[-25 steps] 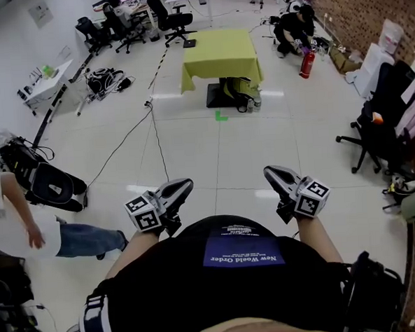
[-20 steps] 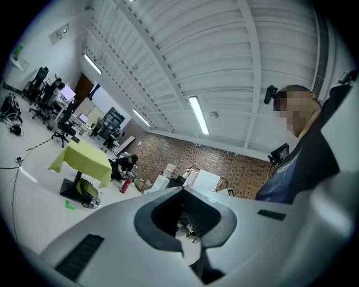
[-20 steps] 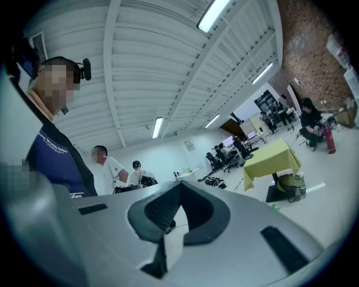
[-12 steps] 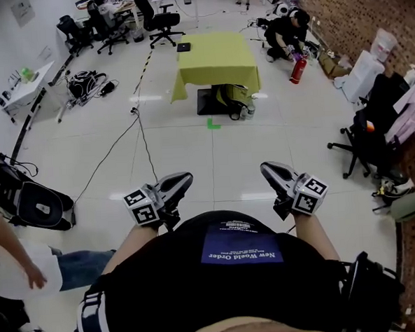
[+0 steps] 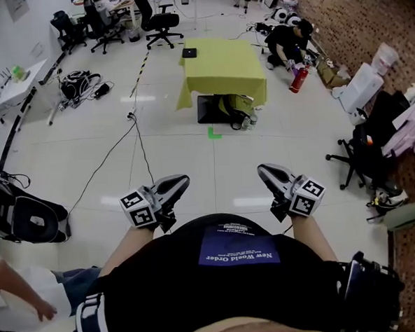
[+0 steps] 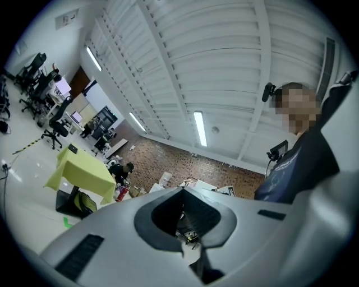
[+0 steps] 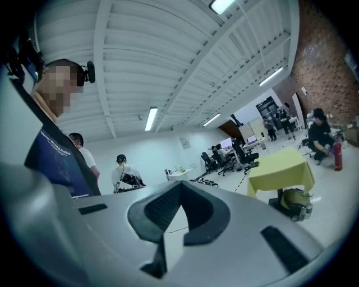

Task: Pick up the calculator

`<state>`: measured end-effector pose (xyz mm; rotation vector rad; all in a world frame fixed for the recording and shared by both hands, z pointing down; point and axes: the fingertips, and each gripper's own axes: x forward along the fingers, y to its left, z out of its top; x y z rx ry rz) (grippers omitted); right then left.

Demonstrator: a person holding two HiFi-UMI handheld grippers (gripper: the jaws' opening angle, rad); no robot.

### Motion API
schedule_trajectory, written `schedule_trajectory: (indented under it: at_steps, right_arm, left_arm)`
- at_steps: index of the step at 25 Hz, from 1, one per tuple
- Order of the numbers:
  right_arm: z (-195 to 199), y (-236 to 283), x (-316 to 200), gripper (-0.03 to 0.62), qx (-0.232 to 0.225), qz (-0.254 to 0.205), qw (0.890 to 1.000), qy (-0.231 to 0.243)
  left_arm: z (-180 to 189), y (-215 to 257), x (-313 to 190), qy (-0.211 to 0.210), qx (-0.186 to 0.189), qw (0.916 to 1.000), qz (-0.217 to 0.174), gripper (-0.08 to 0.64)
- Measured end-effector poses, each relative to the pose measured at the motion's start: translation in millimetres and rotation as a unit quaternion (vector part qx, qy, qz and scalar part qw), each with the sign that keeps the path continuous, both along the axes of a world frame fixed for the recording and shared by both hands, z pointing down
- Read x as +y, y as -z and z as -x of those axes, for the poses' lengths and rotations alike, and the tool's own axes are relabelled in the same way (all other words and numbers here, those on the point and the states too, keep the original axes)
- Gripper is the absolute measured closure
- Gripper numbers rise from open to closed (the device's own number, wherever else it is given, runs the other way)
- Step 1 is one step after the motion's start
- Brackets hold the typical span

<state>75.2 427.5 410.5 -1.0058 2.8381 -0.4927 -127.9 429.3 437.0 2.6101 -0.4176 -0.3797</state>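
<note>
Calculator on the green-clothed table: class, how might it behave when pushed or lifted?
The calculator looks small and flat, so probably stiff, light, unlikely to roll. On the draped tablecloth, a push may drag or wrinkle the cloth.

Two grippers are counted, the left gripper and the right gripper. At upper middle, one green table, one calculator and one red extinguisher are counted.

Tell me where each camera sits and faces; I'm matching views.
Head view: on the person's head, looking steeply down at floor and yellow-clothed table; torso, left tongs, right tongs show.
Left gripper view: on the left tongs, looking along shut jaws at ceiling, room; torso at right.
Right gripper view: likewise on the right tongs; torso at left.
All share the table.
</note>
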Motion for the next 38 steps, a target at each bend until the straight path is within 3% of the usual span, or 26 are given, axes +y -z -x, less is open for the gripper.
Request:
schedule_trajectory:
  at_steps: [8, 12, 19, 23, 30, 38]
  right_arm:
    - [-19, -6, -76, 0.606, -0.017, 0.001, 0.999, 0.029]
    - [-50, -3, -129, 0.607, -0.025, -0.003, 0.998, 0.058]
    - [-110, 11, -211, 0.606, -0.034, -0.019, 0.992, 0.116]
    - [-138, 5, -242, 0.607, -0.04, -0.015, 0.991, 0.127]
    - [-162, -9, -281, 0.606, -0.04, -0.007, 0.992, 0.12]
    - [-135, -2, -349, 0.607, -0.003, -0.022, 0.996, 0.081]
  left_arm:
    - [-21, -10, -61, 0.025, -0.01, 0.9996, 0.008, 0.552]
    - [-48, 5, -103, 0.063, -0.02, 0.9978, -0.009, 0.554]
    - [-114, 20, -167, 0.117, -0.015, 0.993, -0.003, 0.553]
    - [-154, 24, -190, 0.114, -0.025, 0.9932, -0.007, 0.553]
    - [-175, 12, -234, 0.109, -0.03, 0.9935, 0.01, 0.554]
    - [-153, 6, -324, 0.051, -0.008, 0.9986, -0.001, 0.554]
